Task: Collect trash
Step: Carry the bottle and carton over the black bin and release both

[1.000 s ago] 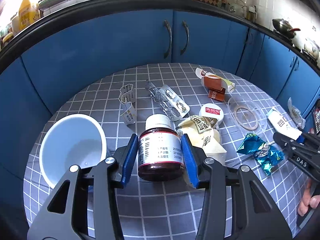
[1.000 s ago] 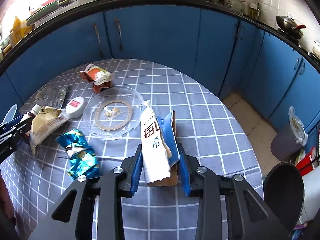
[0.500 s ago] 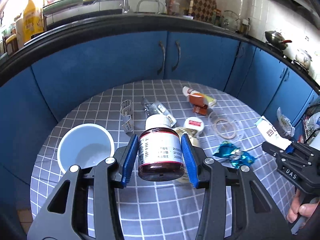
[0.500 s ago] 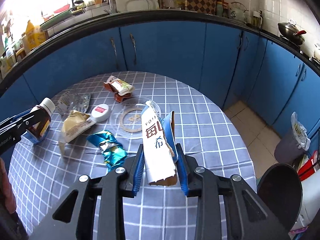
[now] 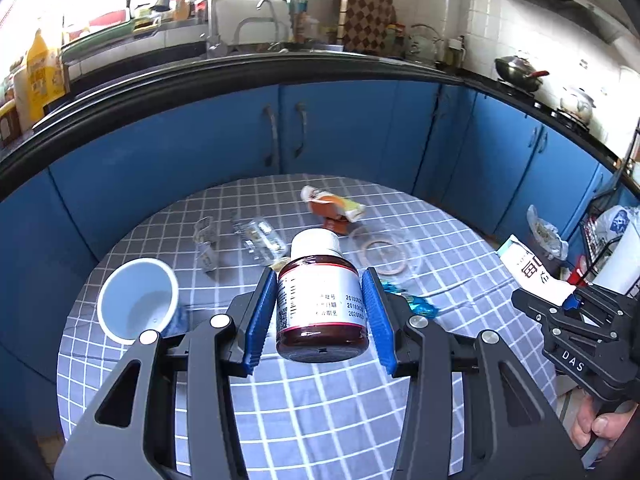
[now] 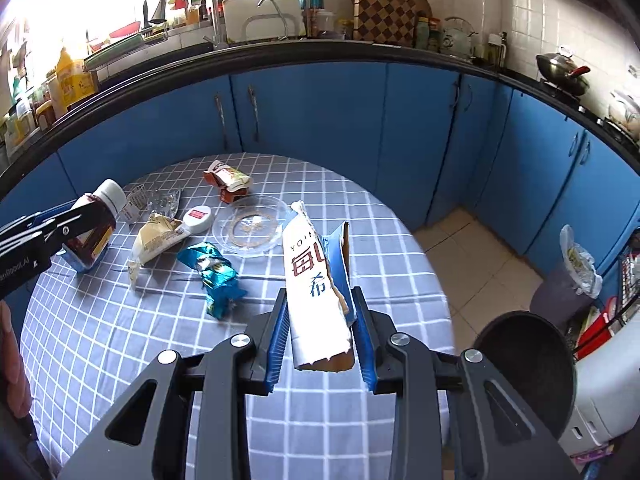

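My left gripper (image 5: 320,316) is shut on a brown medicine bottle (image 5: 322,304) with a white cap and label, held above the round table (image 5: 328,408). My right gripper (image 6: 322,340) is shut on a flattened white and blue carton (image 6: 316,292), also lifted off the table. The right wrist view shows the bottle (image 6: 94,224) at the far left in the other gripper. On the checked cloth lie a teal foil wrapper (image 6: 214,272), a beige pouch (image 6: 154,238), a white lid (image 6: 198,218), a clear plastic dish (image 6: 250,228), an orange snack pack (image 6: 228,180) and blister packs (image 6: 162,202).
A white cup (image 5: 136,300) lies near the table's left edge. A black bin (image 6: 524,364) stands on the floor at the right, beside a grey lined waste bin (image 6: 568,284). Blue cabinets (image 6: 320,112) ring the table under a cluttered counter. A hand (image 5: 596,428) grips the right tool.
Both grippers have risen and pulled back from the table with the bottle and the carton still held. The table and the items on it look smaller and farther away.
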